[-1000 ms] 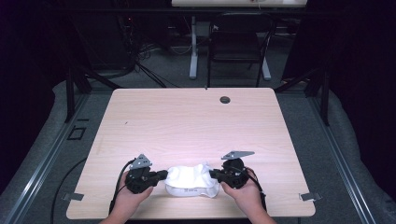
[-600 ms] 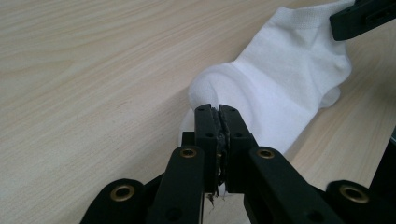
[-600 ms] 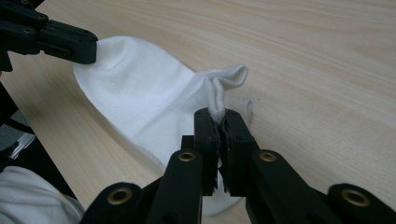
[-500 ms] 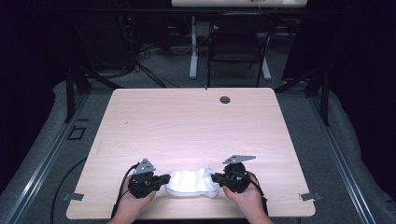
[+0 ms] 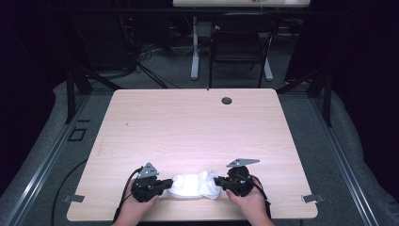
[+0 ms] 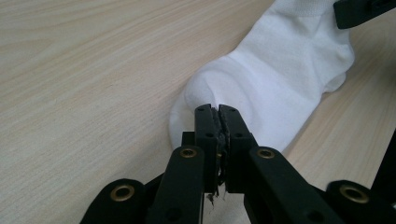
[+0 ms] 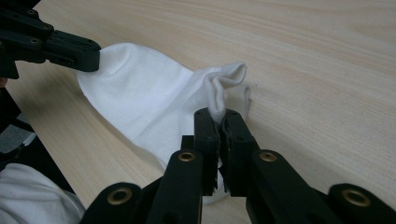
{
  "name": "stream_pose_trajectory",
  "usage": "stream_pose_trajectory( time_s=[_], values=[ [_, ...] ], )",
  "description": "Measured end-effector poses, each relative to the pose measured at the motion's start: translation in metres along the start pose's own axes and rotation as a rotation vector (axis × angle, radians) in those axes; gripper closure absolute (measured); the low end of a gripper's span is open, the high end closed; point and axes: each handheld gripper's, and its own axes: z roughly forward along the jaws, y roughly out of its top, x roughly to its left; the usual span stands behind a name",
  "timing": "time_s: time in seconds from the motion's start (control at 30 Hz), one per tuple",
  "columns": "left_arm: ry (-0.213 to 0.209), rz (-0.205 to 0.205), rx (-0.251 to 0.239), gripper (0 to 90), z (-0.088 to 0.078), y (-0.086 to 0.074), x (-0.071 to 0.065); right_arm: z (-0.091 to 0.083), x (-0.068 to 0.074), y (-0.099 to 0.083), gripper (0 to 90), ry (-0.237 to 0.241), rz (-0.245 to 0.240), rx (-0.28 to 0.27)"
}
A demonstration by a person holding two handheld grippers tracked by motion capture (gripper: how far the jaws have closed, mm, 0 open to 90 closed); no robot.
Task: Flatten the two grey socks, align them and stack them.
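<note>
A white sock [image 5: 194, 185] lies stretched along the near edge of the pale wooden table [image 5: 197, 127]. My left gripper [image 5: 165, 184] is shut on its rounded toe end, and my right gripper [image 5: 219, 181] is shut on its cuff end. In the left gripper view the black jaws [image 6: 218, 109] meet at the toe of the sock [image 6: 285, 79], with the right gripper's tip [image 6: 359, 11] at the far end. In the right gripper view the jaws [image 7: 219, 114] pinch a fold of the cuff of the sock [image 7: 149, 102], and the left gripper [image 7: 70, 49] holds the far end.
A small dark round grommet [image 5: 227, 100] sits near the table's far edge. Beyond the table stand a dark chair [image 5: 240, 42] and a white post [image 5: 194, 52] on a grey floor with cables. Both hands rest close to the table's front edge.
Both grippers have hardly moved. The sock looks slightly flatter and more drawn out between them than one second ago.
</note>
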Motion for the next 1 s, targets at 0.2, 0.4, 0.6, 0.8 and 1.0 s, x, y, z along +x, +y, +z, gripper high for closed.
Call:
stream_pose_trajectory(
  time_s=[0.2, 0.4, 0.6, 0.8, 1.0],
  values=[
    [0.006, -0.002, 0.015, 87.5, 0.003, -0.004, 0.000, 0.002, -0.002, -0.003, 86.2, -0.003, 0.003, 0.011],
    [0.005, -0.005, 0.029, 87.5, 0.007, -0.007, 0.002, 0.005, -0.005, -0.006, 86.0, -0.013, 0.012, 0.028],
    [0.009, -0.008, 0.039, 87.4, 0.011, -0.010, 0.003, 0.009, -0.007, -0.009, 85.3, -0.022, 0.010, 0.047],
    [0.008, -0.012, 0.037, 87.0, 0.012, -0.011, 0.004, 0.013, -0.010, -0.011, 83.8, -0.024, 0.015, 0.054],
    [0.013, -0.016, 0.019, 82.4, 0.009, -0.009, 0.006, 0.015, -0.010, -0.013, 70.6, -0.029, 0.011, 0.051]
  ],
)
